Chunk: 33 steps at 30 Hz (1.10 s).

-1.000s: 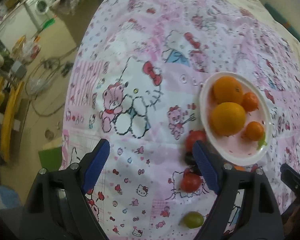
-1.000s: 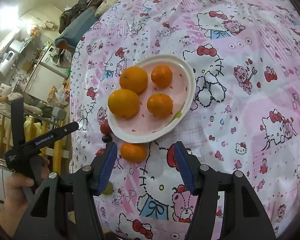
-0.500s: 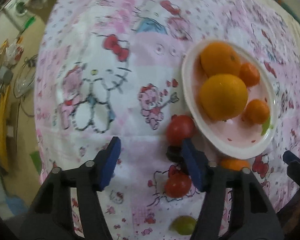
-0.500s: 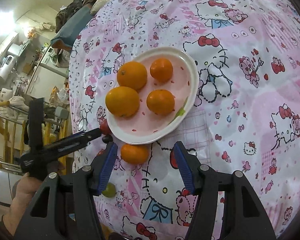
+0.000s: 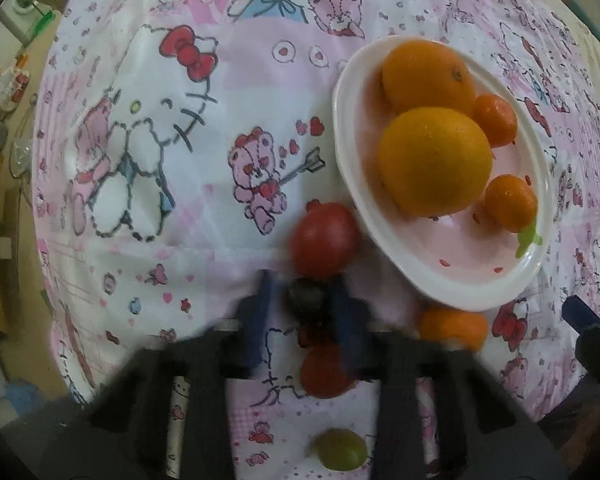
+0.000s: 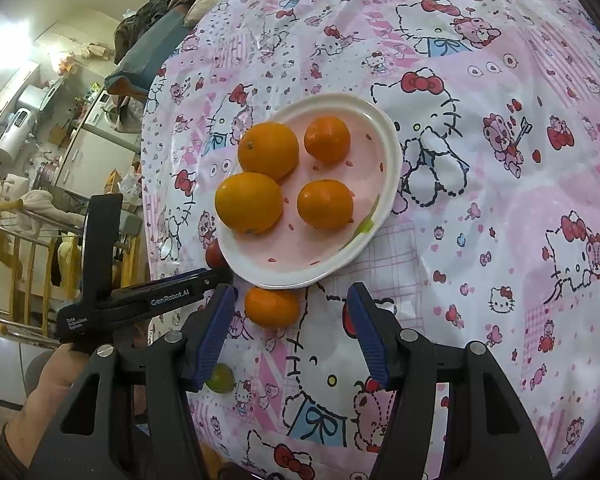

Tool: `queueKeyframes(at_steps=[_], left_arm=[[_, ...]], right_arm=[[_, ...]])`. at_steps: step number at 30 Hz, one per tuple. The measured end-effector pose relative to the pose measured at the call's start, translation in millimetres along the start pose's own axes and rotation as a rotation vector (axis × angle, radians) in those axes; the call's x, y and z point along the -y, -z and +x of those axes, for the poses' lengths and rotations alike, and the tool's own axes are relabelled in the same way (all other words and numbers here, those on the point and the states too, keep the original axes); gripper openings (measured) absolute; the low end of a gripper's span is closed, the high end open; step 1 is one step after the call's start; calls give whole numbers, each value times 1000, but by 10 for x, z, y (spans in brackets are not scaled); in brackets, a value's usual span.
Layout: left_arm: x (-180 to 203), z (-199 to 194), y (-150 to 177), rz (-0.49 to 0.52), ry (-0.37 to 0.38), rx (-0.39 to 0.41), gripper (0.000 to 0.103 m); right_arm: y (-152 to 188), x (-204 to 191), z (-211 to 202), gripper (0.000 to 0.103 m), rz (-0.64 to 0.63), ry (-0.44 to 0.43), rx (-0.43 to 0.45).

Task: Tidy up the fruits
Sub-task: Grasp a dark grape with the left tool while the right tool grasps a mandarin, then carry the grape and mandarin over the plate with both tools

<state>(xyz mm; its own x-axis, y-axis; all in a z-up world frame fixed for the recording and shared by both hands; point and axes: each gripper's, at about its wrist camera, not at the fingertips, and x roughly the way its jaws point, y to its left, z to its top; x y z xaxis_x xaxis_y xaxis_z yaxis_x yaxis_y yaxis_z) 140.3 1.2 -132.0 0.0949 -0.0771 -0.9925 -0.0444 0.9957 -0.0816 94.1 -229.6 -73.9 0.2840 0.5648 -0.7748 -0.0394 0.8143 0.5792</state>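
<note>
Four oranges sit on the white plate on the pink cartoon tablecloth. Pointing straight down, the left gripper has its blue pads pinched on a small dark fruit (a grape, perhaps; it is blurred) just below the upper tomato, which lies against the plate's rim. A second tomato and a green grape lie nearer the camera. The right gripper hangs half open and empty, over a loose mandarin beside the plate.
</note>
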Motion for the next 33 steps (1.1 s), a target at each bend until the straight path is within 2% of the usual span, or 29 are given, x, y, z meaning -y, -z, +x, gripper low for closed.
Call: queueKeyframes(at_steps=[6,9,17,20,23,25,33], left_arm=[[-96,-110,56,-24,47,13,19],[-158,-228,111,-48,68,22,19],[-420,-572,187,-41,74,82,19],[-497,-627,215,-47,82,87,19],[-488,-637,207,-50,81,95,19],[-524,-650,215,-56,78,100,19],[-474,-649,162,-60,64,130,19]], right_arm=[[-14,-34,54,62,3,-15,-15],[0,5,165,62,47,-61,-61],[23,-8,586,60,122,-94,-179],[15,-100,749,57,108,-79,-207],[24,-194,827,57,40,-7,-202],[60,-161,873,50,29,30,-222],[67,-144,876,46,-15,28,-214]])
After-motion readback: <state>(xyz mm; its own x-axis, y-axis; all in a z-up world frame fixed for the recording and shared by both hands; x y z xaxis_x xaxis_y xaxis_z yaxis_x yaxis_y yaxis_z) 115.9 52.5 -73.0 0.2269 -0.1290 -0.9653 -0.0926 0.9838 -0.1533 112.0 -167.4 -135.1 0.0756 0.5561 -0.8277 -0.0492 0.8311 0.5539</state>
